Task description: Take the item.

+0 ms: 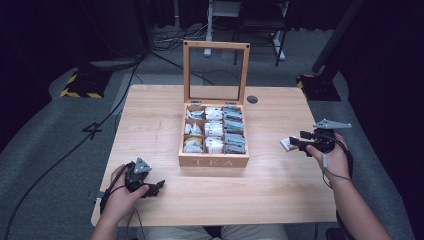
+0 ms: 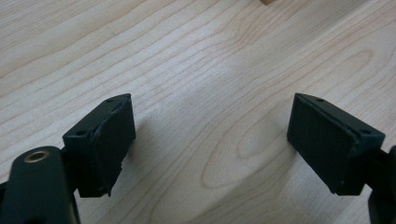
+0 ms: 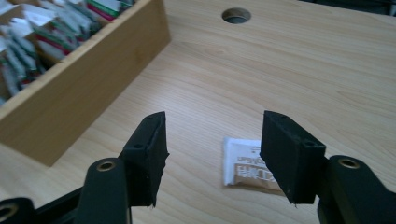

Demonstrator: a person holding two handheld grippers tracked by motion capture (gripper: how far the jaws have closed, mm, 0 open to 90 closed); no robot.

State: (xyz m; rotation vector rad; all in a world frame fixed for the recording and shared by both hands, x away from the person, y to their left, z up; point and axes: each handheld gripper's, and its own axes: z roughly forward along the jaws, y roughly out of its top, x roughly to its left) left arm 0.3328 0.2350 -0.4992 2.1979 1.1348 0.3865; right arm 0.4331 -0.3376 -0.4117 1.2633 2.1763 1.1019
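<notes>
pale wood-grain table; flat paper tea sachet beneath gaping, empty right claw; left claw wide, empty

Matt wood table; wooden box; paper sachet.

"TEA" on the wooden box front

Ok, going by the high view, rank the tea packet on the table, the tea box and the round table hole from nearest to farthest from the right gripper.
1. Tea packet: on the table right beside the right gripper.
2. Tea box: table centre, toward the person's left.
3. Table hole: farther back, beyond the box's corner.
</notes>
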